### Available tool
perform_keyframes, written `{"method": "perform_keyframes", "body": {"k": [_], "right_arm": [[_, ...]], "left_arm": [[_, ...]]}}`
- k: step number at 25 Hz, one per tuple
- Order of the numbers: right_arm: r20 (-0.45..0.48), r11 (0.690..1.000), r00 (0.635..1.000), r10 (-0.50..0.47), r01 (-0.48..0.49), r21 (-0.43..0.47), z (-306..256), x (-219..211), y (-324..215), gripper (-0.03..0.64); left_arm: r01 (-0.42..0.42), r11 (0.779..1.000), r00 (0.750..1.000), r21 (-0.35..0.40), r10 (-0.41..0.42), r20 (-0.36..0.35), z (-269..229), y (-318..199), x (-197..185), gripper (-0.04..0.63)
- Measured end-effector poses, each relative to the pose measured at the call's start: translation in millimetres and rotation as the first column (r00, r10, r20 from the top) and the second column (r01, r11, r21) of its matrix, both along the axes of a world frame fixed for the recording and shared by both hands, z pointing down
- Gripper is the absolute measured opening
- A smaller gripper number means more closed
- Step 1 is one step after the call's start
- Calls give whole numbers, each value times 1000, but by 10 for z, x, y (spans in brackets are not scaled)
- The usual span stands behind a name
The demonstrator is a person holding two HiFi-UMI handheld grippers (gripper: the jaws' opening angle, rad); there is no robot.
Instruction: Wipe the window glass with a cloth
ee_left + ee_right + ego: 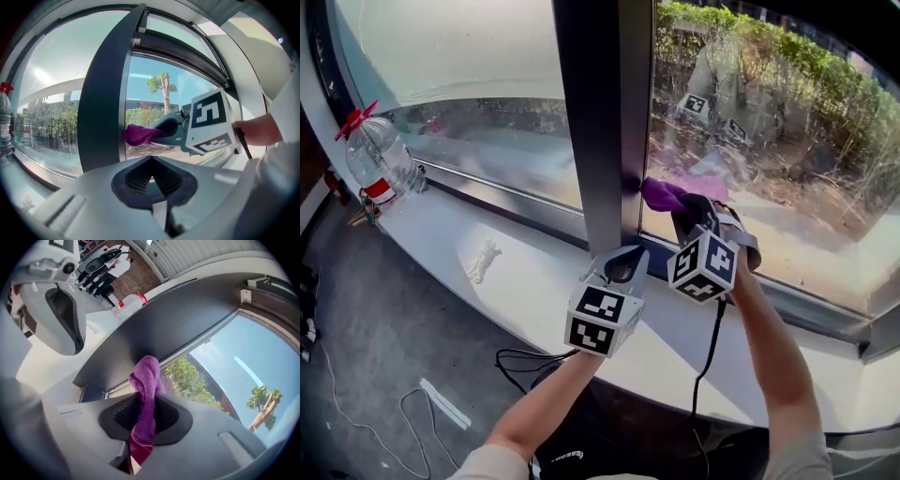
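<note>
Two grippers are raised over the white sill [525, 281] in front of the dark window post [600, 112]. Nearest, the left gripper [623, 264] sits at the post's foot, jaws closed together on nothing. Just right of the post, the right gripper [686, 214] pinches a purple cloth [661, 194], whose bunched end lies against the window glass [750, 141] beside the post. Far left of the post stands a plastic bottle [380, 157].

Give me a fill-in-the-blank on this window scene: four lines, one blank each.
1. The right gripper is shut on a ___ cloth.
2. The left gripper is shut and holds ___.
3. In the head view, the cloth is at the pane to the ___ of the dark post.
4. The bottle on the sill has a ___ cap.

Missing words: purple; nothing; right; red.
</note>
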State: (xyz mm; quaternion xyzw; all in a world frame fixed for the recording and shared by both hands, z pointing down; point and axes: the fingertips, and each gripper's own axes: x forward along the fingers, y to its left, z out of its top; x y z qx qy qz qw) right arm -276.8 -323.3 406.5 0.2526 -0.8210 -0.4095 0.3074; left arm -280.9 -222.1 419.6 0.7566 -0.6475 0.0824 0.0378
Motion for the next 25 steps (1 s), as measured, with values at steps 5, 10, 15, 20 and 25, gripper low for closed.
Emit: {"method": "perform_keyframes", "body": {"k": [5, 10, 15, 20, 25], "right_arm": [[-43, 996, 998, 36, -39, -83, 702, -40, -47, 85], [-113, 985, 992, 64, -81, -155, 1193, -31, -71, 86], [-204, 953, 977, 59, -116, -280, 1604, 55, -90, 85], [-89, 963, 996, 6, -30, -269, 1202, 137, 75, 86], [40, 996, 997, -67, 69, -63, -3, 337, 328, 86]], "left_arm": [[-12, 999, 1000, -43, 12, 6, 183, 75, 16, 0], [-19, 998, 1000, -52, 20, 12, 227, 120, 16, 0], [-30, 998, 999, -49, 31, 14, 212, 117, 43, 0], [-36, 998, 999, -41, 36, 0, 195, 95, 57, 0], [-67, 997, 998, 36, 67, -5, -124, -29, 177, 0]]}}
